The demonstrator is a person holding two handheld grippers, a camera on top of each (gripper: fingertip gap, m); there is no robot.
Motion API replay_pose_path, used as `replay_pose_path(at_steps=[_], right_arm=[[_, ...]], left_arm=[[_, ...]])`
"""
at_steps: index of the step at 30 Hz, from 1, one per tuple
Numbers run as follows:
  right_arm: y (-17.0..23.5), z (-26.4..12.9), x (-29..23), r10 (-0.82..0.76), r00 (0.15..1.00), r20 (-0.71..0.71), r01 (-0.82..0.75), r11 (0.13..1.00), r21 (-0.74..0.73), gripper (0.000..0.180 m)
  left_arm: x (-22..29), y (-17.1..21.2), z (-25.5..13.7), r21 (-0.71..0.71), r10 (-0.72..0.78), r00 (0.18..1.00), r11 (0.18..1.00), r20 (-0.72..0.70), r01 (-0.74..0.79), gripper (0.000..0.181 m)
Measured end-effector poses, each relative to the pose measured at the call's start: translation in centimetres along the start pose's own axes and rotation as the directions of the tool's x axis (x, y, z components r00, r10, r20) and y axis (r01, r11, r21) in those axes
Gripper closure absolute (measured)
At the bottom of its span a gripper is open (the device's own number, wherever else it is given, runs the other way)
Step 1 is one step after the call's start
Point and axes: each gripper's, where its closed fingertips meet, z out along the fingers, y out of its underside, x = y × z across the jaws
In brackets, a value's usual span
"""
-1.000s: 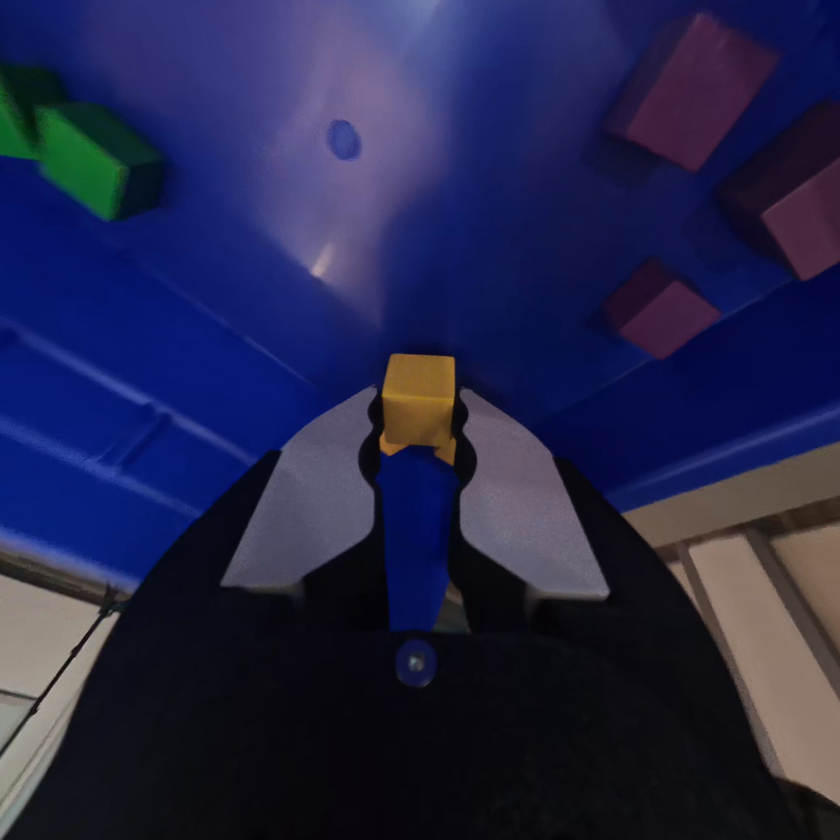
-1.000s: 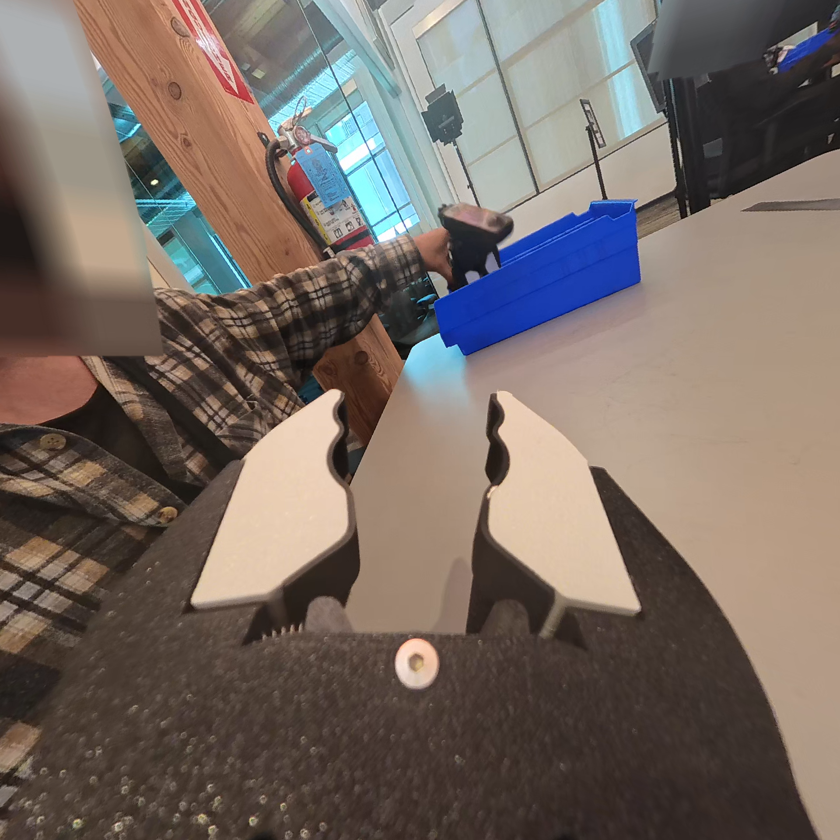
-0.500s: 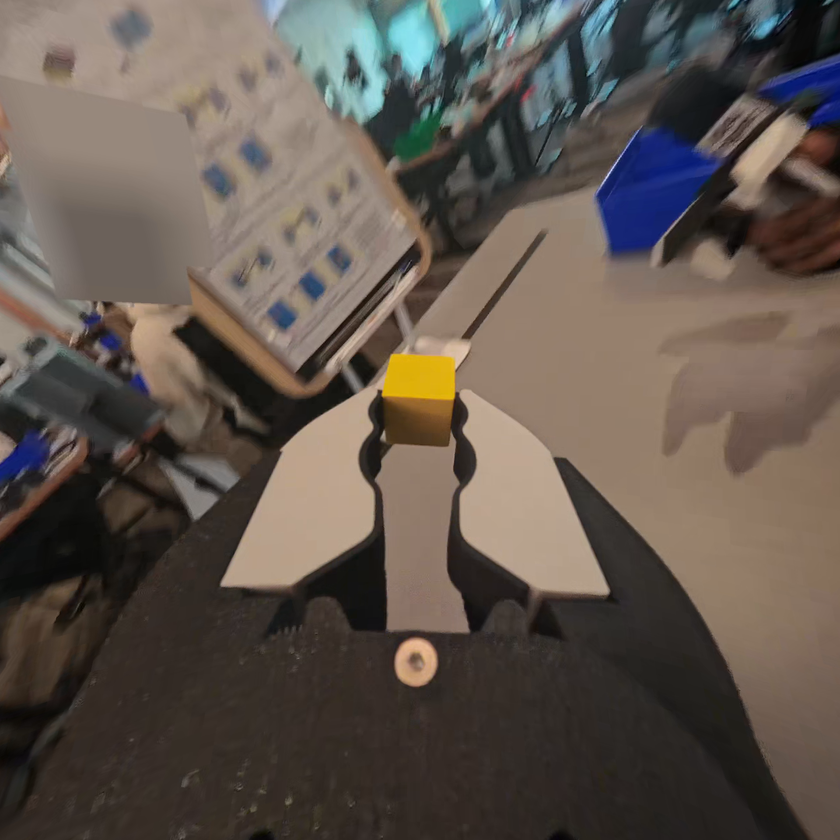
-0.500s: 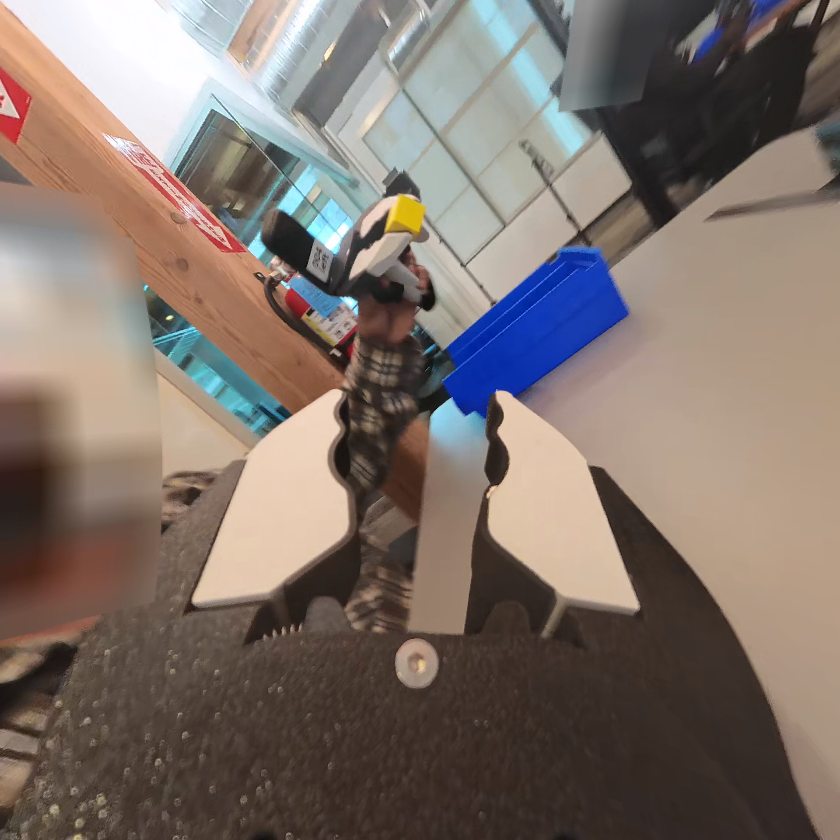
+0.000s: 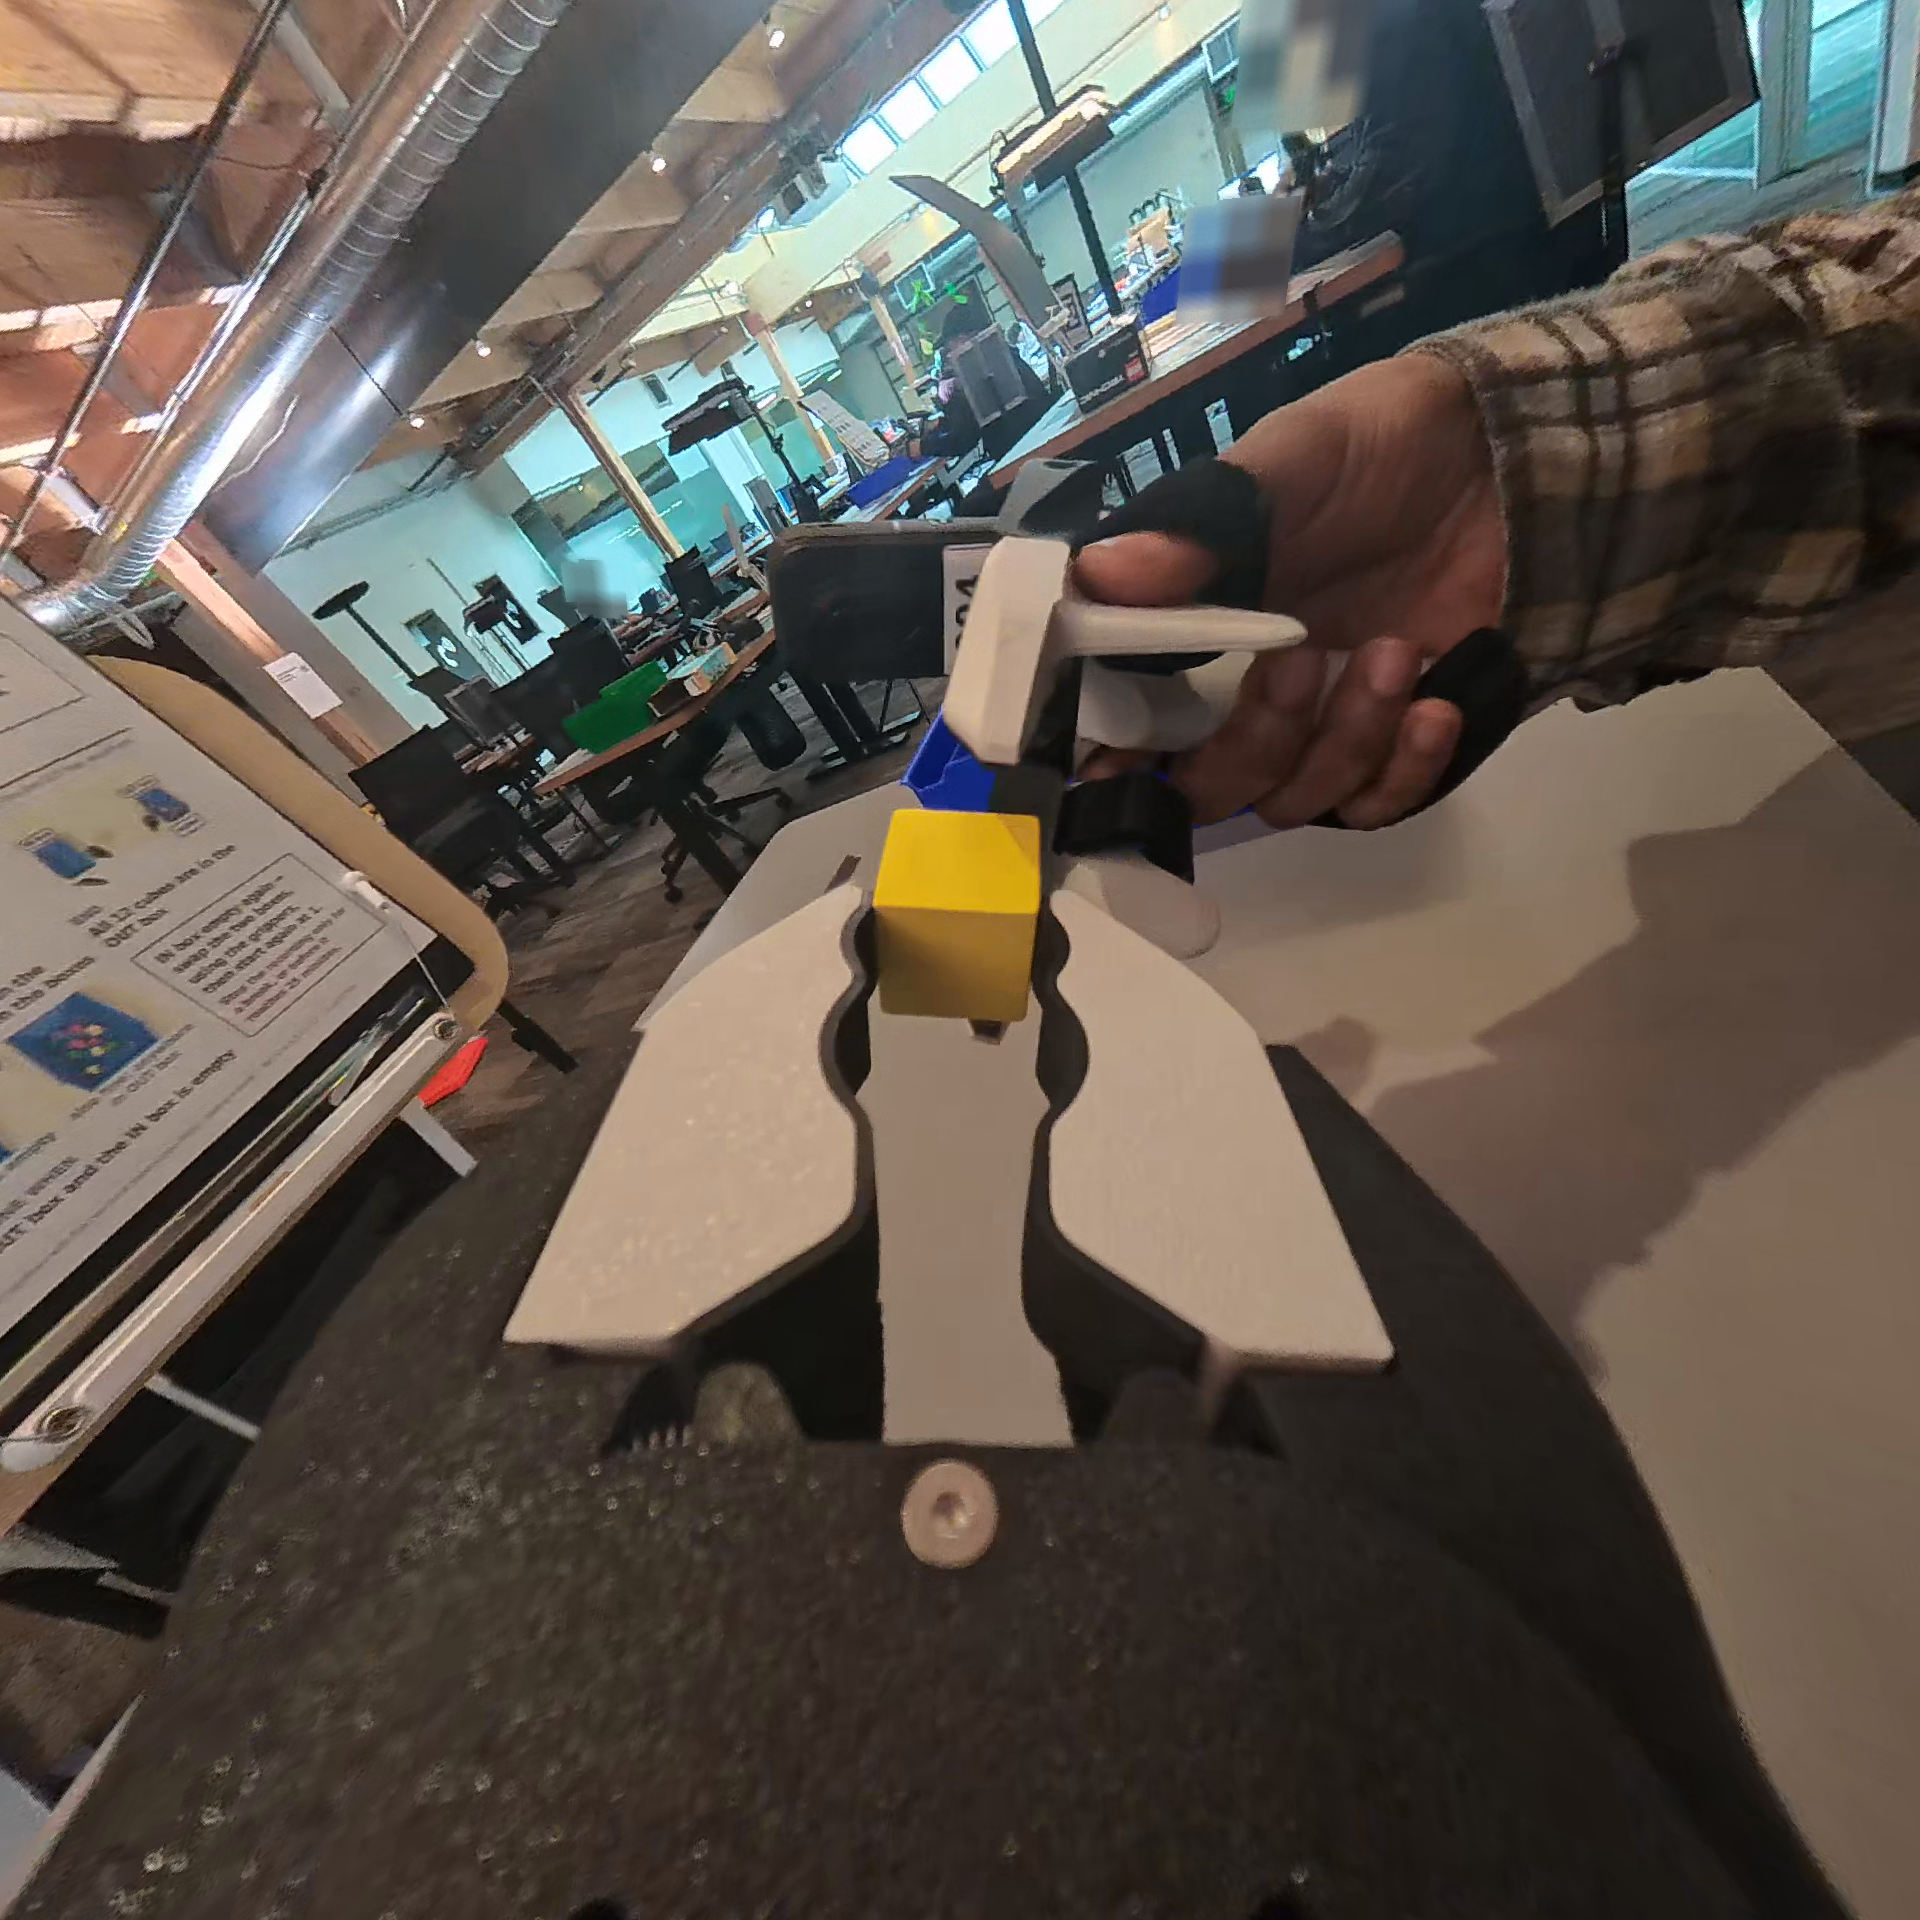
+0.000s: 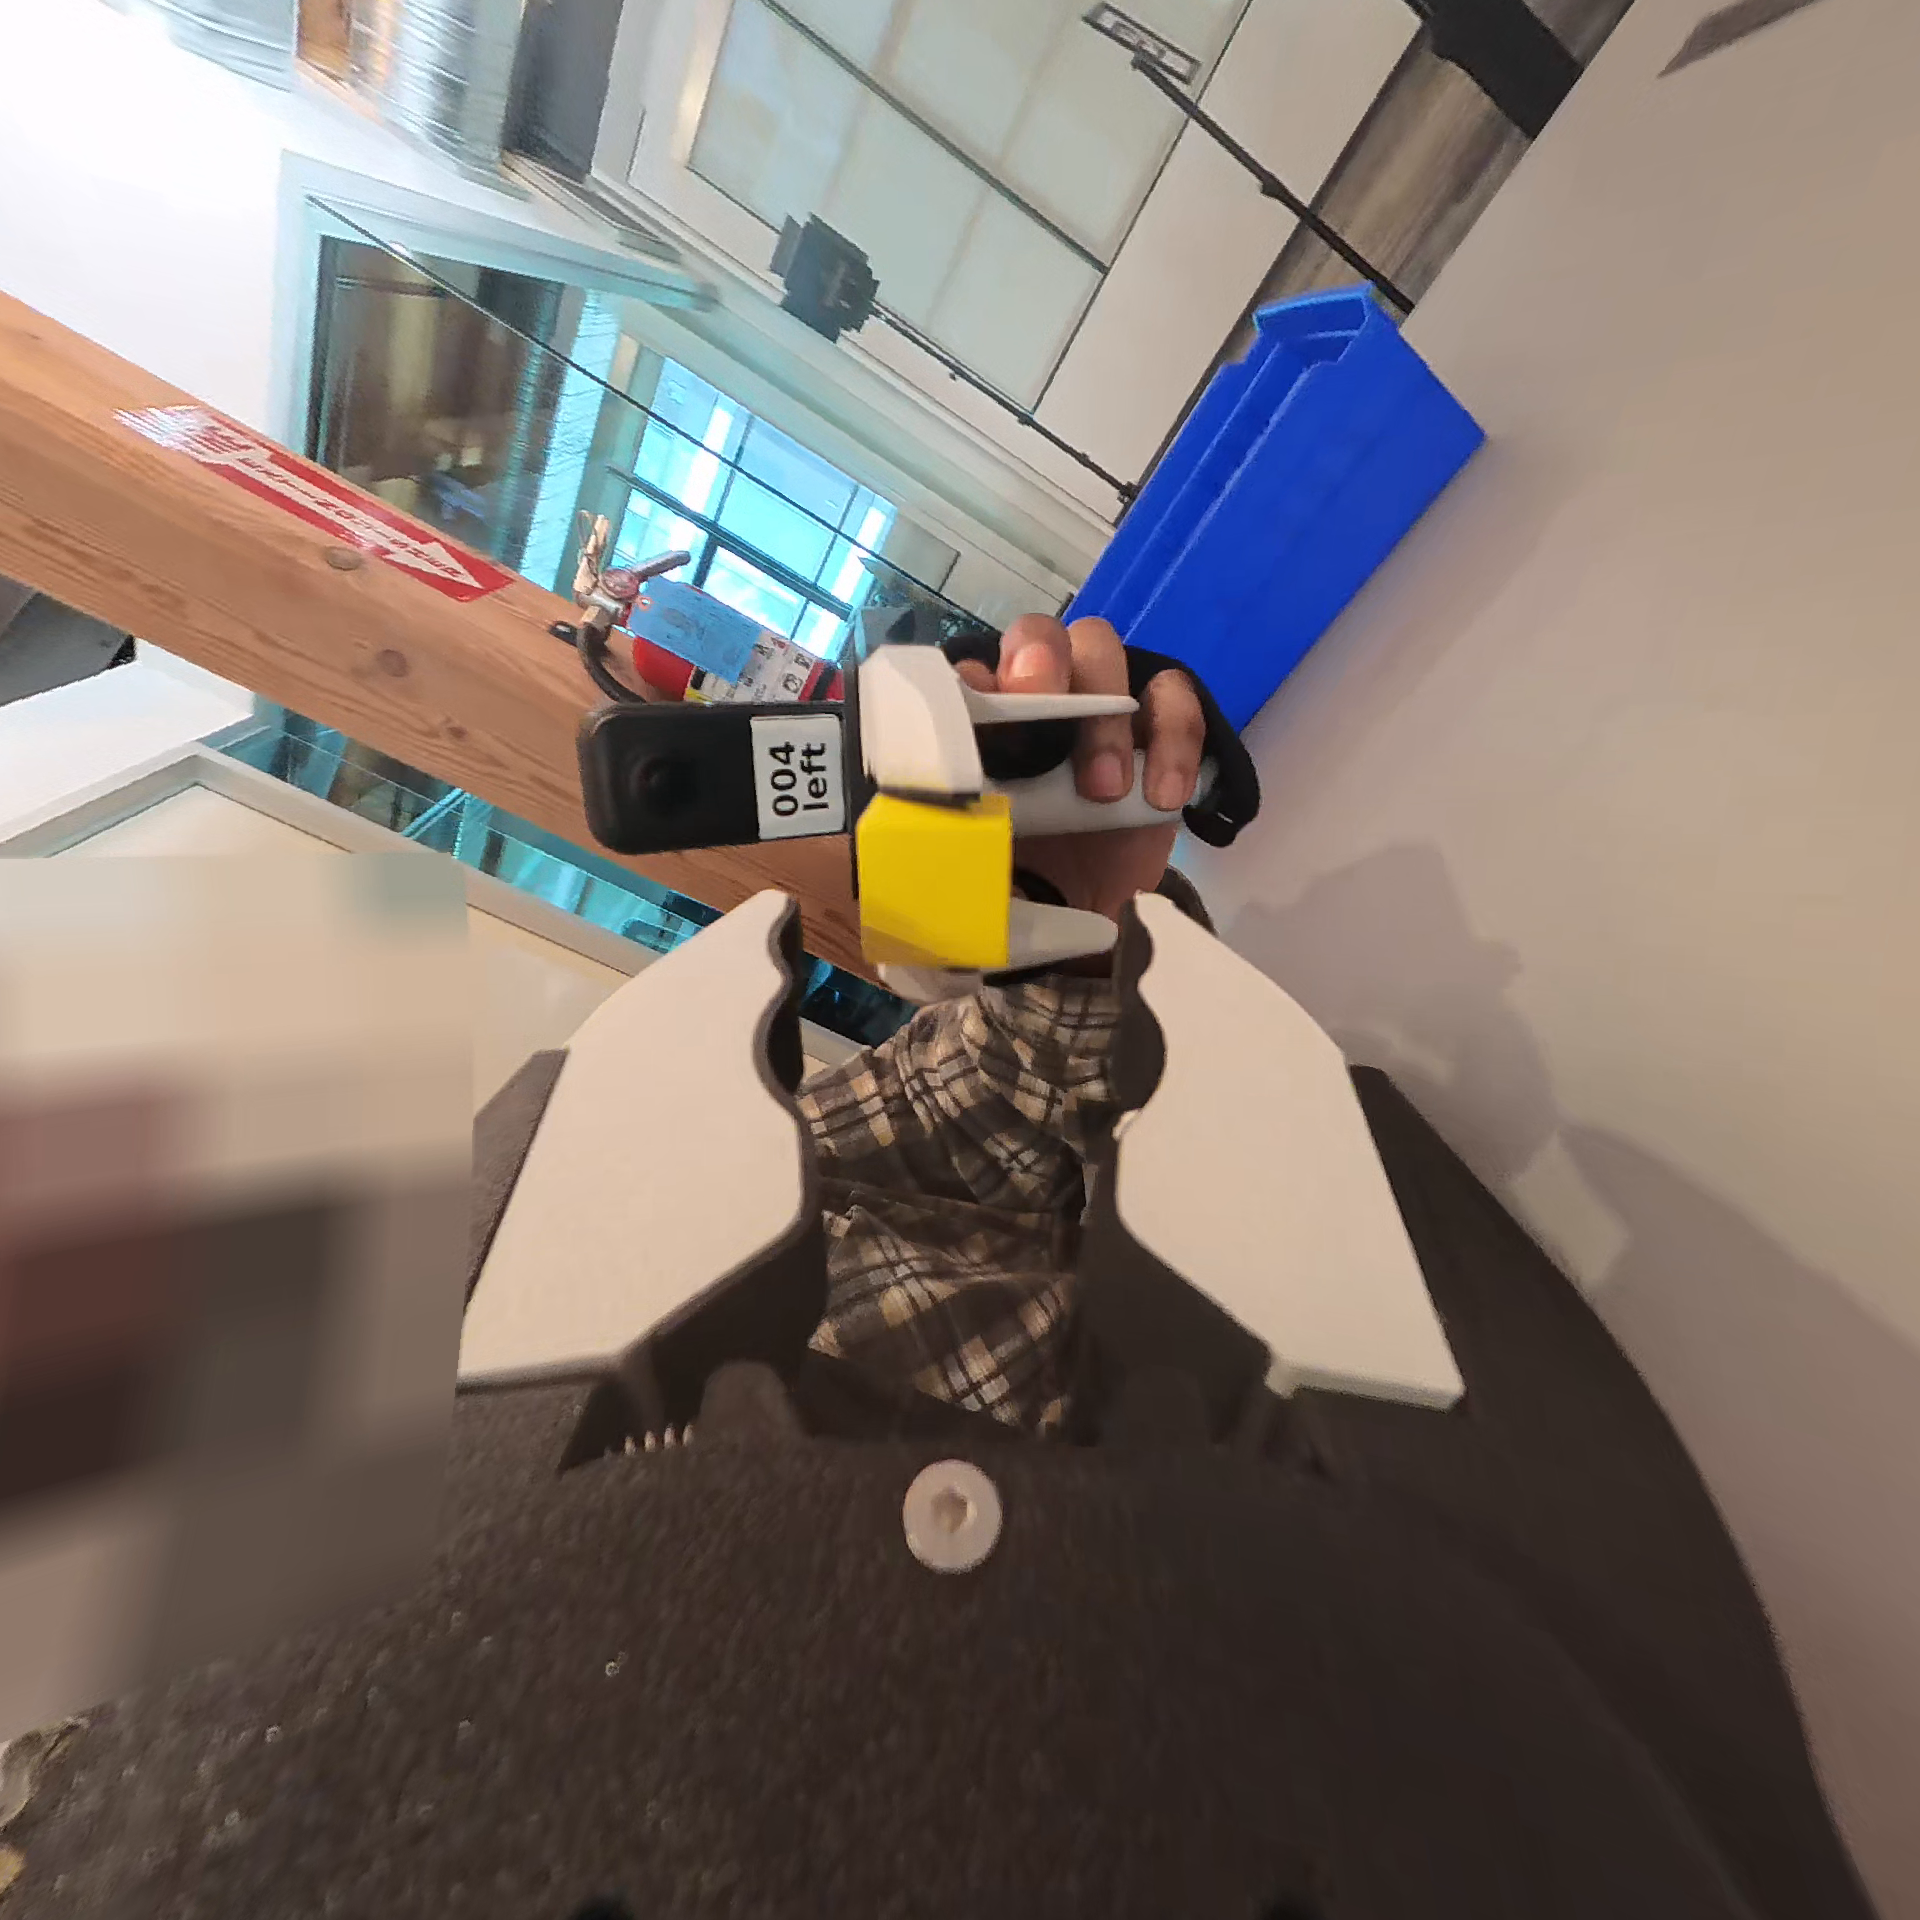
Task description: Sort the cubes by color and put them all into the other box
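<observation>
Left gripper (image 5: 956, 940): its 2 pale fingers are closed on a yellow cube (image 5: 956, 914), pinched at the very tips and raised clear of the table.
Yellow cube: square to the fingers, its top face lit and its near face shaded; the right wrist view shows the same cube (image 6: 933, 889) clamped in that gripper's tips.
Right gripper (image 6: 956, 966): jaws spread wide with nothing between them; through the gap a plaid sleeve (image 6: 956, 1195) shows.
Facing grippers: in the left wrist view the right gripper (image 5: 1013, 675) sits just beyond the cube, tips pointing toward it, held by a hand (image 5: 1351, 623) in a black fingerless glove.
Left hand (image 6: 1091, 717): wrapped round the handle of the left gripper, which carries a black camera (image 6: 665, 774) with a white label.
Table (image 5: 1558, 1039): pale grey, with soft shadows of hands and tools on it.
Blue box (image 6: 1288, 499): rests on the table behind the left gripper, well apart from both; its contents are not visible.
Background: a wooden post (image 6: 312, 582) with a red sticker, and a fire extinguisher beside it.
</observation>
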Motion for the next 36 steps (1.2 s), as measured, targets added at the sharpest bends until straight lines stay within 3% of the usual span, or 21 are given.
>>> replay_pose_path(at_steps=[3,5,8,11,13,15,17,19,21,24,28,31,36], right_arm=[[0.3,0.1,0.1,0.013,1.0,0.014,-0.013,1.0,-0.017,0.134],[0.4,0.0,0.2,0.012,1.0,0.01,-0.012,1.0,-0.026,0.152],[0.5,-0.7,0.3,-0.006,0.999,-0.04,0.004,0.999,-0.049,0.152],[-0.6,-3.8,-0.2,-0.043,0.992,-0.12,0.039,0.999,-0.037,0.152],[-2.4,-8.0,0.2,-0.097,0.956,-0.278,0.093,0.995,-0.026,0.152],[-5.0,-14.4,1.7,-0.167,0.834,-0.526,0.169,0.985,-0.045,0.152],[-7.7,-22.1,3.4,-0.182,0.641,-0.746,0.207,0.977,-0.061,0.152],[-9.1,-29.5,5.3,-0.152,0.448,-0.881,0.173,0.982,-0.081,0.152],[-9.3,-35.0,7.3,-0.1,0.314,-0.944,0.115,0.991,-0.067,0.152],[-8.0,-39.1,10.4,-0.04,0.247,-0.968,-0.006,0.999,-0.043,0.151],[-6.1,-41.6,13.7,-0.035,0.169,-0.985,-0.133,0.989,-0.057,0.151],[-5.2,-42.6,15.2,-0.055,0.121,-0.991,-0.194,0.978,-0.078,0.151],[-4.5,-42.7,16.5,-0.06,0.117,-0.991,-0.245,0.966,-0.087,0.151]], left_arm=[[0.6,0.4,0.7,-0.007,0.0,1.0,1.0,-0.018,0.0,0.153],[0.7,0.4,0.9,-0.008,-0.007,1.0,1.0,-0.013,0.007,0.153],[1.1,0.6,1.2,-0.014,-0.059,0.998,0.998,-0.026,0.058,0.151],[1.4,1.3,0.8,-0.026,-0.14,0.99,0.99,-0.026,0.14,0.119],[1.4,2.3,0.4,-0.039,-0.205,0.979,0.978,-0.022,0.204,0.107],[1.6,3.7,0.2,-0.062,-0.253,0.967,0.966,-0.015,0.251,0.099],[1.9,4.7,0.1,-0.086,-0.282,0.959,0.957,-0.029,0.279,0.099],[1.8,4.9,0.1,-0.087,-0.291,0.956,0.954,-0.027,0.287,0.099],[1.9,4.7,0.0,-0.078,-0.294,0.955,0.954,-0.032,0.291,0.103],[1.9,5.0,0.0,-0.087,-0.284,0.958,0.956,-0.031,0.28,0.109],[2.2,5.3,0.2,-0.1,-0.276,0.96,0.957,-0.038,0.271,0.114],[2.3,5.5,0.3,-0.109,-0.271,0.962,0.958,-0.037,0.265,0.115],[2.2,5.5,0.1,-0.108,-0.277,0.96,0.956,-0.037,0.271,0.119]])
